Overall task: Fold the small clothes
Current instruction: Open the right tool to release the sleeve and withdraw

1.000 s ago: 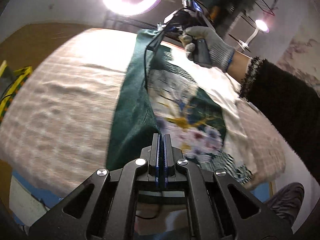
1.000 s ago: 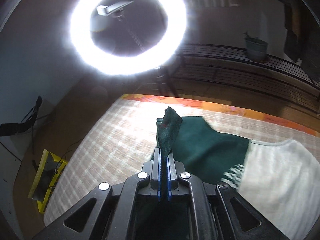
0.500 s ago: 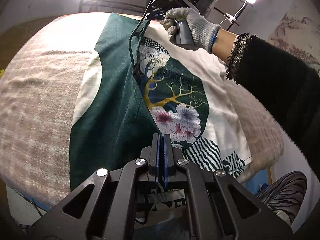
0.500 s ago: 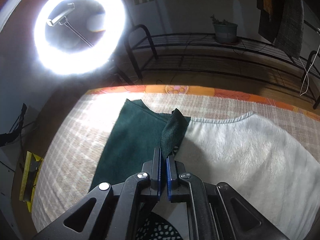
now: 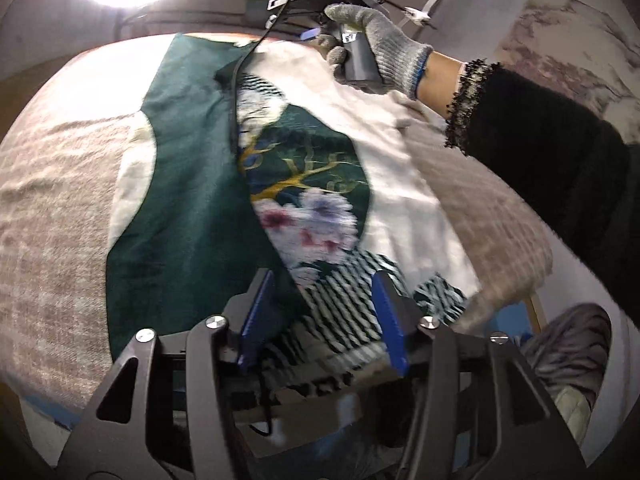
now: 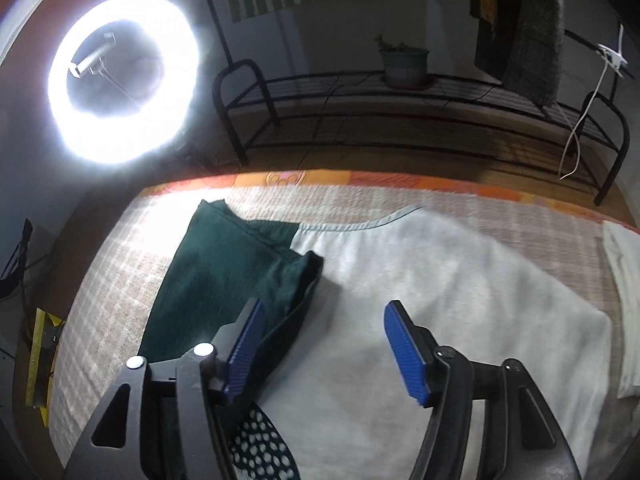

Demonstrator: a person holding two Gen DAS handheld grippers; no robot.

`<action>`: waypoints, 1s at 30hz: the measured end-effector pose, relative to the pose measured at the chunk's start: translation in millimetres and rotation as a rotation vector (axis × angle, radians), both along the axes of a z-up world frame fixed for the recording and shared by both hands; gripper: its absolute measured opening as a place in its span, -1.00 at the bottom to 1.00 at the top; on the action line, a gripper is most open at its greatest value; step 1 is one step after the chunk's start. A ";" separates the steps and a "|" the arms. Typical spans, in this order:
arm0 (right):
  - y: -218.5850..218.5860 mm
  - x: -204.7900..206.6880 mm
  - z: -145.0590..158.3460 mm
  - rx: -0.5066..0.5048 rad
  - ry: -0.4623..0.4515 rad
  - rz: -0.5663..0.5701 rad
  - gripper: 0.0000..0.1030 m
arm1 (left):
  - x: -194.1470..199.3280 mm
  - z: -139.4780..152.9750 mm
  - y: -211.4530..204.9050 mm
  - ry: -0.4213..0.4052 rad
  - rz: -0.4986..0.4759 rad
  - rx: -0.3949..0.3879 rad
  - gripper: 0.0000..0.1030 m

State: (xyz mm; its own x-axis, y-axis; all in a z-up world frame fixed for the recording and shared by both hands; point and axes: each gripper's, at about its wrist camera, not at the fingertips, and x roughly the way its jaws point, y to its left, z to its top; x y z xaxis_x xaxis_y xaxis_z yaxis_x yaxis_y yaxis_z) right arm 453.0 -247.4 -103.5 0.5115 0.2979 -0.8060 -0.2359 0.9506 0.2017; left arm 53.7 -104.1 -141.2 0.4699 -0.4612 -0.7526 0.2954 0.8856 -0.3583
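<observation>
Here, shirt flat on checked blanket, ring light behind.

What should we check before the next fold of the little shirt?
1. Left hand-held gripper let go: ok, jaws just opened, cloth lies loose between them.
2. Right hand-held gripper let go: ok, jaws just opened, nothing pinched.
3. Green side folded over the shirt: ok, lying on the white part.
4. Fold flat: not ok, the green edge by the right hand-held gripper puckers up.
5. Cable clear of cloth: not ok, it crosses the shirt.
6. Other sleeve folded: cannot tell.
</observation>
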 end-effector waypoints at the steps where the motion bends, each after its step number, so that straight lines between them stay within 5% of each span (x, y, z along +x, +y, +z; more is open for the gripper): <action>1: -6.7 -3.6 6.0 0.002 -0.010 -0.007 0.33 | -3.7 2.0 -1.9 -0.007 -0.020 -0.004 0.03; 16: -126.4 -99.2 84.0 0.036 -0.139 -0.137 0.38 | -53.6 27.8 5.1 -0.103 -0.140 -0.036 0.03; 30: -191.4 -231.1 143.4 0.182 -0.255 -0.171 0.38 | -56.0 33.9 -6.7 -0.190 -0.091 0.071 0.03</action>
